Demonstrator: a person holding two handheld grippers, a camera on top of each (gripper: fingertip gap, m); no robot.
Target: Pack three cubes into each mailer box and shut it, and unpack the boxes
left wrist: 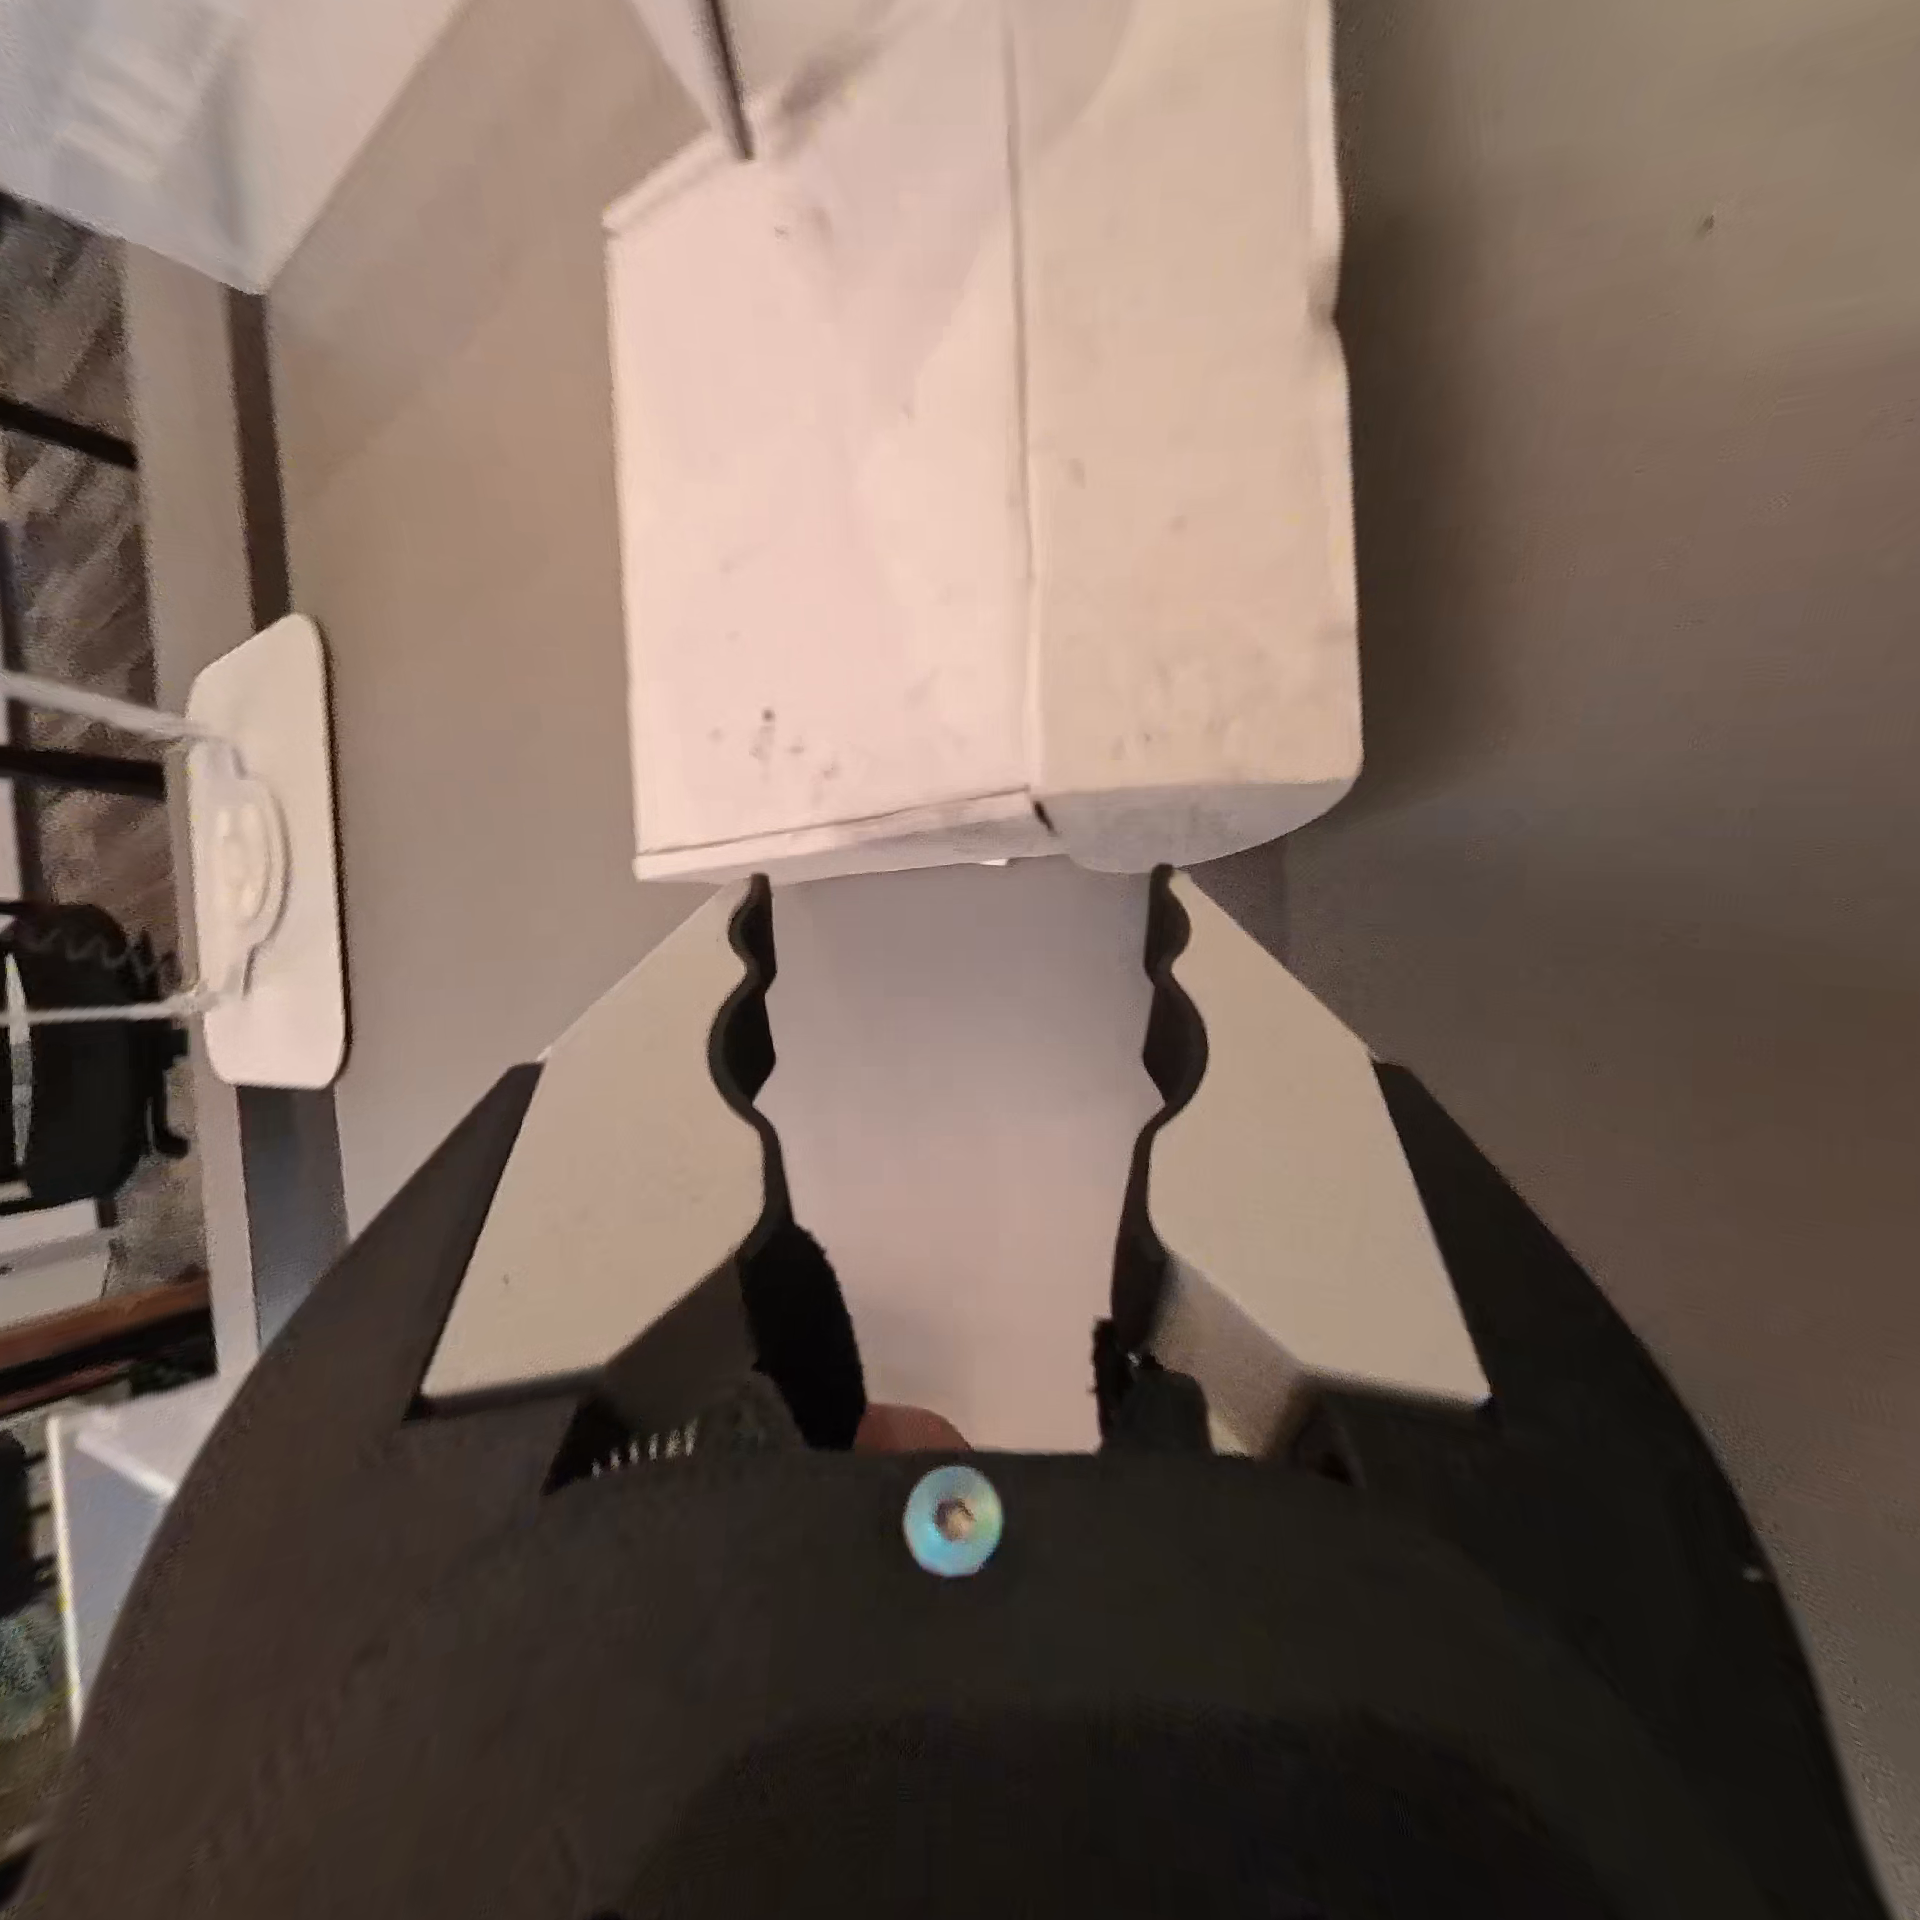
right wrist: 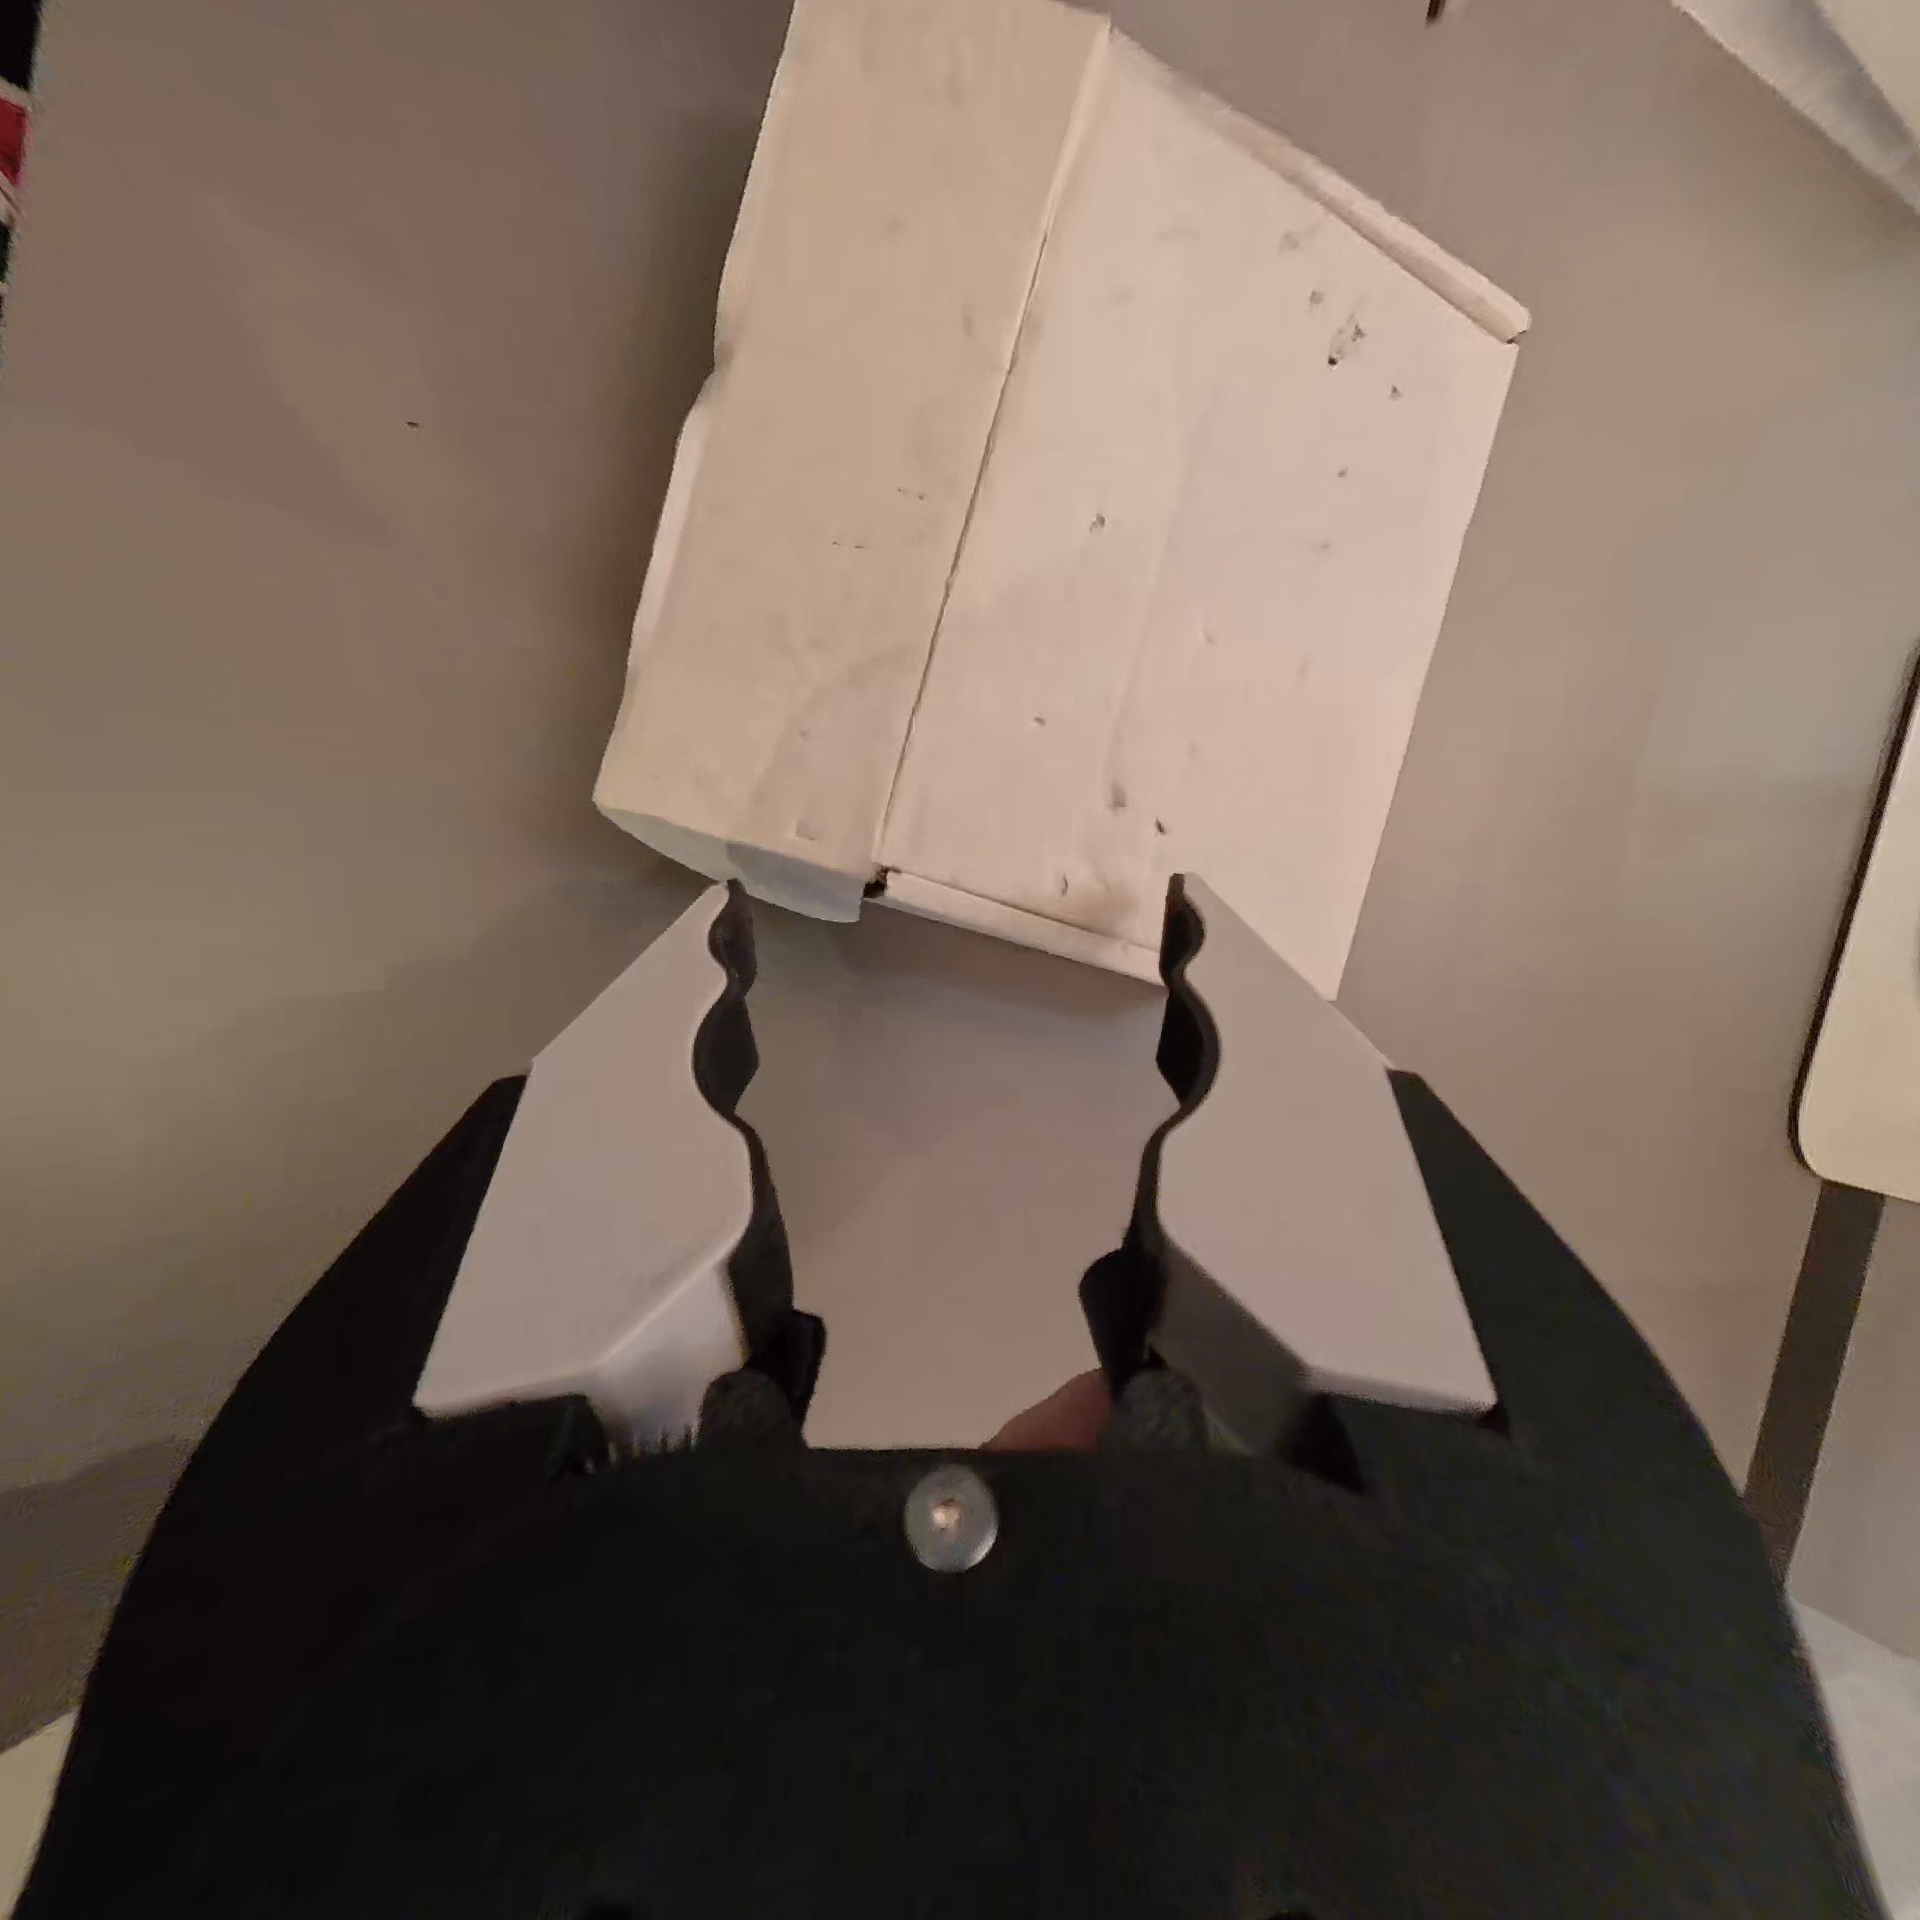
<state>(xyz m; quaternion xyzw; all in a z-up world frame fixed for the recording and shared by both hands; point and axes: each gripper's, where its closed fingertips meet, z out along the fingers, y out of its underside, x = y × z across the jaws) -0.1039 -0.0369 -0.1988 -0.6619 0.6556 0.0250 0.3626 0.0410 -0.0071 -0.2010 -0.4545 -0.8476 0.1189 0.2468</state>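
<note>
A shut white mailer box (left wrist: 977, 499) lies on the grey table, straight ahead of my left gripper (left wrist: 961, 883). The left gripper is open and empty, its fingertips just short of the box's near end. The same kind of shut white box (right wrist: 1060, 540), scuffed and turned at an angle, lies ahead of my right gripper (right wrist: 956, 894). The right gripper is open and empty, its tips close to the box's near end. No cubes show in either view.
A white plate with a clear hook (left wrist: 265, 852) sits by the table's left edge in the left wrist view. A second white box (left wrist: 208, 114) lies at the far left. A white rounded plate (right wrist: 1870, 935) shows at the right edge of the right wrist view.
</note>
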